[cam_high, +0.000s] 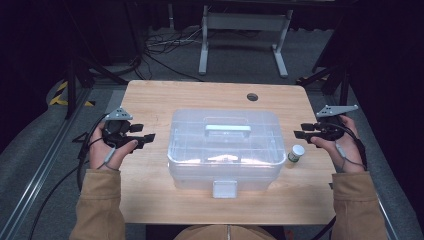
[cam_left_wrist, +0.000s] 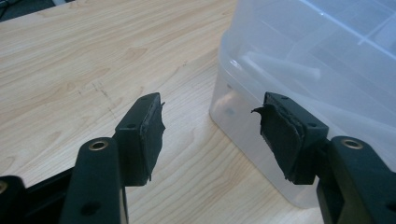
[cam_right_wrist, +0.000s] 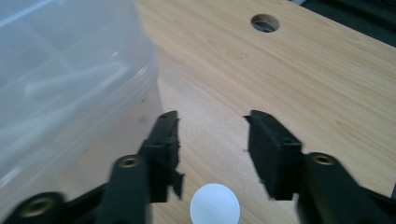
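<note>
On the wooden worktop (cam_high: 150, 100) we held both grippers with jaws wide and empty: left gripper (cam_high: 148, 137) beside the clear box (cam_high: 222, 145), right gripper (cam_right_wrist: 212, 135) above the white-capped bottle (cam_right_wrist: 215, 205); the high view showed the box's handle (cam_high: 227, 129).

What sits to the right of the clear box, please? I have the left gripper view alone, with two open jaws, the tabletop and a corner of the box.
Observer: A small white-capped bottle stands on the table just beside the clear box's right end.
Operator: Is the right gripper holding that bottle?
Observer: No. The right gripper is open, its jaws apart above the white cap, with nothing between the pads.
Operator: Does the box have a lid and a handle?
Observer: Yes, the high view shows the lid on, with a pale handle across its top and a latch at the near side.
</note>
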